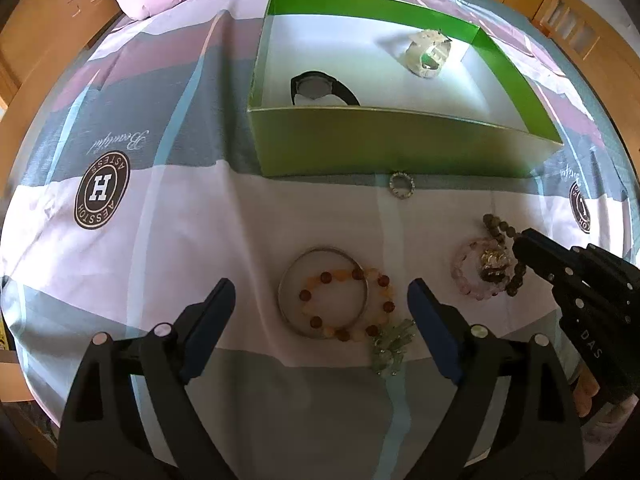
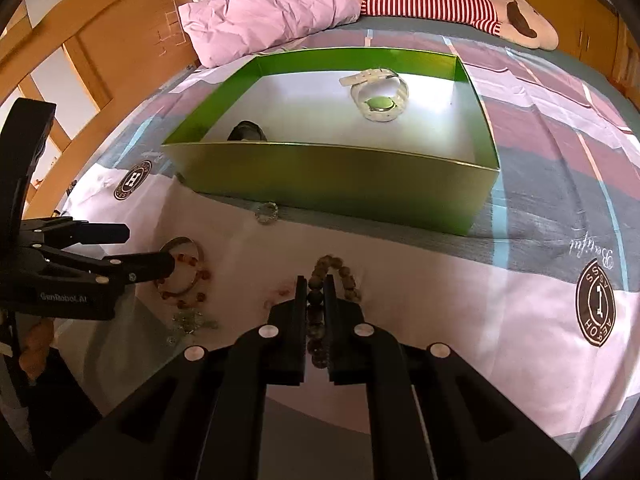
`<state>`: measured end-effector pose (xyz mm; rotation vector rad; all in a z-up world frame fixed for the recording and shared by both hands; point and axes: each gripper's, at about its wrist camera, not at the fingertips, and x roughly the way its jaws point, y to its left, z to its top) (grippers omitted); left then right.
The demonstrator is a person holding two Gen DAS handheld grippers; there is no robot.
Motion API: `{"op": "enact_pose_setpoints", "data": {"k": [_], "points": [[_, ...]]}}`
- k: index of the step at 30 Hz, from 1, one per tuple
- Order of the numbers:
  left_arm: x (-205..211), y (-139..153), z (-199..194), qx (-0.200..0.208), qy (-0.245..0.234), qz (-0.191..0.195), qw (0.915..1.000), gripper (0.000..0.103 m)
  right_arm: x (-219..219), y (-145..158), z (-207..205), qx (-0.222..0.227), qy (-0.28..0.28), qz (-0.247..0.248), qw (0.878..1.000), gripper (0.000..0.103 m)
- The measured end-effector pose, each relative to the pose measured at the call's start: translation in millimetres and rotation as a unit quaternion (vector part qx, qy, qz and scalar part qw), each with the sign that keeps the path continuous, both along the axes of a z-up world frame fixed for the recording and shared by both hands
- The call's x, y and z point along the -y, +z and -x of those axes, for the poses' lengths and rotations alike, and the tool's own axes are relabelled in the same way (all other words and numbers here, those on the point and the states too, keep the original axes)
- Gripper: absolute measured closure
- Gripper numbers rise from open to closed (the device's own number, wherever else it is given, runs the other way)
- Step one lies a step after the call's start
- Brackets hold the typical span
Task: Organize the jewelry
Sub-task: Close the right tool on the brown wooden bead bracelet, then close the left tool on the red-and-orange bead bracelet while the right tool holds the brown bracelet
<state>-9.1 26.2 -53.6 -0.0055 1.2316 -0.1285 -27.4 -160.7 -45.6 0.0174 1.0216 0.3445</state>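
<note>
A green box (image 1: pixel 384 148) (image 2: pixel 332 178) sits on the bed, holding a black watch (image 1: pixel 320 88) (image 2: pixel 247 131) and a white watch (image 1: pixel 427 54) (image 2: pixel 379 96). In front of it lie a small beaded ring (image 1: pixel 401 185) (image 2: pixel 267 212), a silver bangle (image 1: pixel 289 280) (image 2: pixel 196 250) overlapped by an amber bead bracelet (image 1: pixel 352 304), green crystal beads (image 1: pixel 392 344) (image 2: pixel 192 324), and a pink bracelet (image 1: pixel 466 272). My left gripper (image 1: pixel 320 300) (image 2: pixel 150 250) is open just above the bangle. My right gripper (image 2: pixel 316 292) (image 1: pixel 520 240) is shut on a dark bead bracelet (image 2: pixel 340 274) (image 1: pixel 498 232).
The bedsheet (image 1: pixel 160 220) has grey, white and mauve blocks with round logos. A pink pillow (image 2: pixel 272 8) and a striped plush toy (image 2: pixel 460 4) lie behind the box. Wooden furniture (image 2: pixel 120 40) stands at the left.
</note>
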Motion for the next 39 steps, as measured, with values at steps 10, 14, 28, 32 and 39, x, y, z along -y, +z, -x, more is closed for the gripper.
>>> {"op": "enact_pose_setpoints", "data": {"k": [10,14,28,32,39], "points": [[-12.5,0.3,-5.6,-0.008,0.016,0.023,0.9996,0.013,43.2,-2.3,-12.0,-0.001,-0.091,-0.012,0.996,0.095],[-14.6,-2.2,-6.4,-0.015,0.02,0.027,0.9993,0.012,43.6,-9.1,-11.7,-0.014,-0.097,0.004,0.995,0.095],[-25.6,-16.1,-12.6,-0.052,0.035,0.046,0.9969,0.013,54.3,-26.6,-15.7,-0.051,-0.131,0.043,0.989,0.087],[-29.0,-21.0,-14.5,-0.067,0.034,0.067,0.9949,0.046,57.0,-29.6,-15.8,-0.06,-0.135,0.044,0.988,0.087],[-31.3,-16.6,-12.7,-0.058,0.029,0.087,0.9941,0.063,55.6,-32.6,-15.5,-0.069,-0.136,0.044,0.987,0.087]]}}
